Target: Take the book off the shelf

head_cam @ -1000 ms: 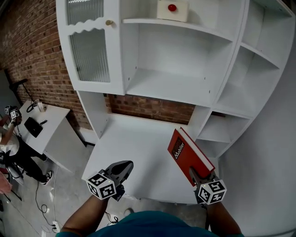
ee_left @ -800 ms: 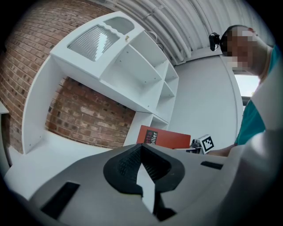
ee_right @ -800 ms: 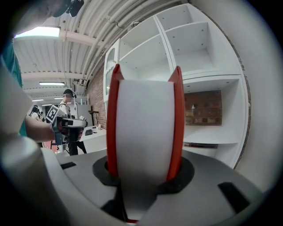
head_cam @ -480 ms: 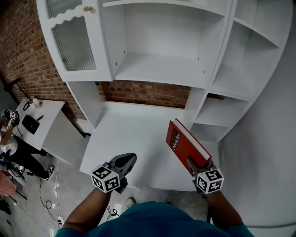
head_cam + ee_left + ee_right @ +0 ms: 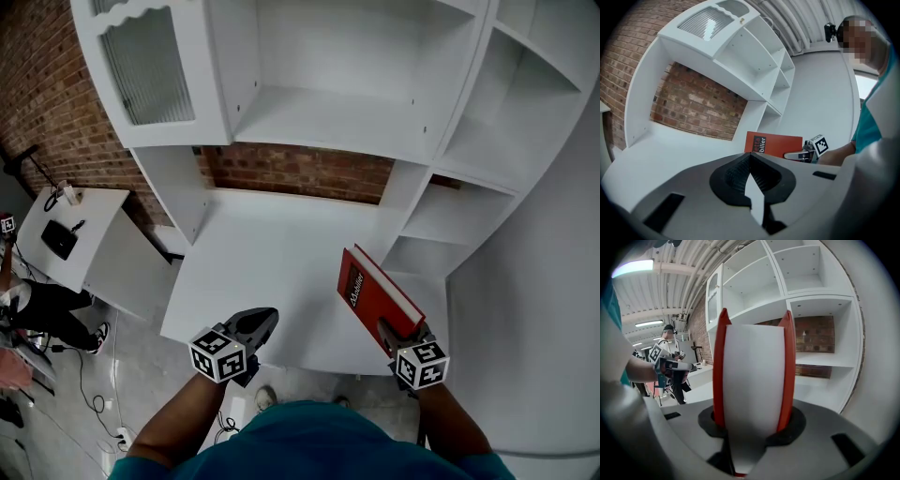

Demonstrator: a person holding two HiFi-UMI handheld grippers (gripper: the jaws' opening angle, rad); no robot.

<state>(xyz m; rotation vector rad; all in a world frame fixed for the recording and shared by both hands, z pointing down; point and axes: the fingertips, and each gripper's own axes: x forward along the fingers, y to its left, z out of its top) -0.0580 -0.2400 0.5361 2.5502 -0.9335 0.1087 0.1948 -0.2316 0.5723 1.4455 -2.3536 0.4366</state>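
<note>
While right tool (image 5: 388,334) clamps book (image 5: 373,292), desk edge (image 5: 309,349) (below)

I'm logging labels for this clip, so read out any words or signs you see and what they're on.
"Mobilier": on the dark label of the red book, held in the right gripper.
Second line on that label: cut off, not readable.
Marker cubes: black-and-white patterns, no letters.

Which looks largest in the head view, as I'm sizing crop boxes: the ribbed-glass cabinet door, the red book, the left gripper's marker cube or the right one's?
1. Ribbed-glass cabinet door, even though it is cut off at the top.
2. Red book.
3. Left marker cube and right marker cube: alike, so tied.
</note>
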